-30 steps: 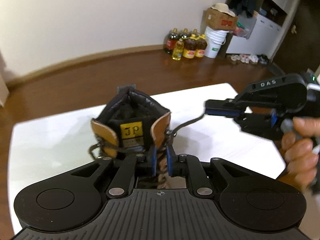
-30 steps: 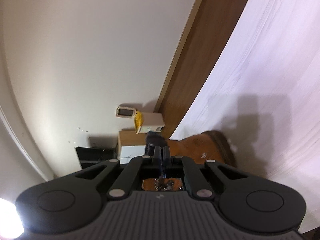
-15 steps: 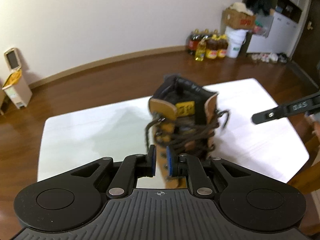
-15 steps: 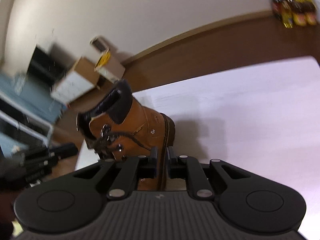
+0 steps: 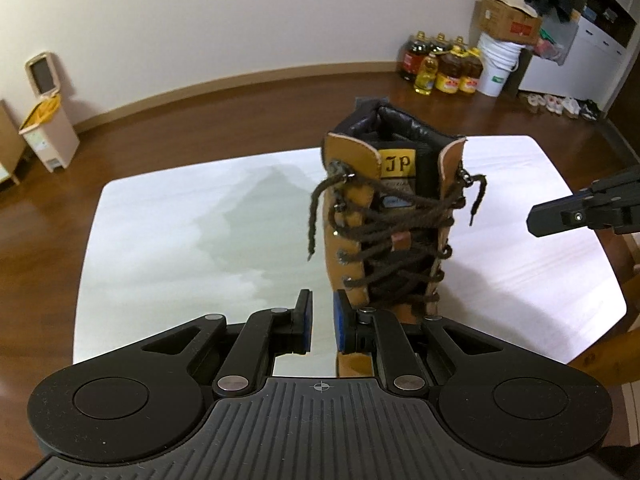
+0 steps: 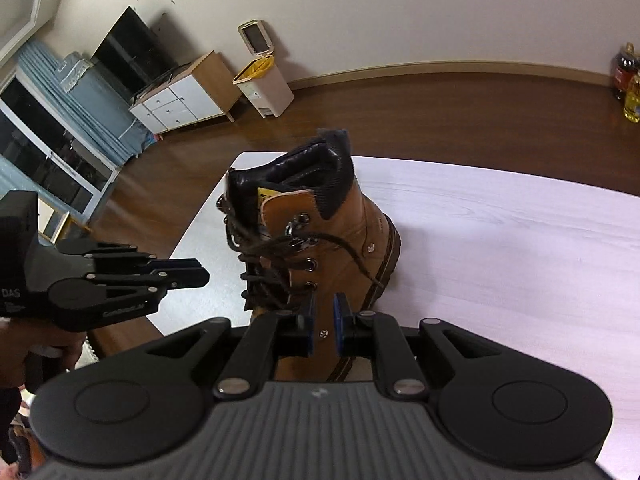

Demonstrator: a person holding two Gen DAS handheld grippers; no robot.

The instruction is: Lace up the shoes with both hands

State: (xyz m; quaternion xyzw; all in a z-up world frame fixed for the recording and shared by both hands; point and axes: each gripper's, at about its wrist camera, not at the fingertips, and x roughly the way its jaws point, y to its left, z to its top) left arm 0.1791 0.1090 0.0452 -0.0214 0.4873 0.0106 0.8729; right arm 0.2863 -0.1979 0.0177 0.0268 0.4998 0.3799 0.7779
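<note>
Between my left gripper's blue pads I see only bare tabletop; jaws stand apart with a narrow gap, nothing held. My right gripper also has its pads apart, having just been opening, with nothing pinched between them; boot leather shows behind the gap. Just ahead of both grippers stands the tan boot, upright on the white table, its toe toward me and partly hidden under my left gripper's right finger. Dark brown laces criss-cross up the front, one loose end hanging off the boot's left side, another short end dangling at the top right eyelet. Black padded collar and a yellow tongue label face the left camera. My right gripper shows at the right edge of the left view, apart from the boot; my left gripper shows at the left of the right view, held in my hand, also clear of the boot. Around the table is dark wood floor, a cream wall, a beige bin, oil bottles beside a white bucket, and a white-drawered cabinet.
</note>
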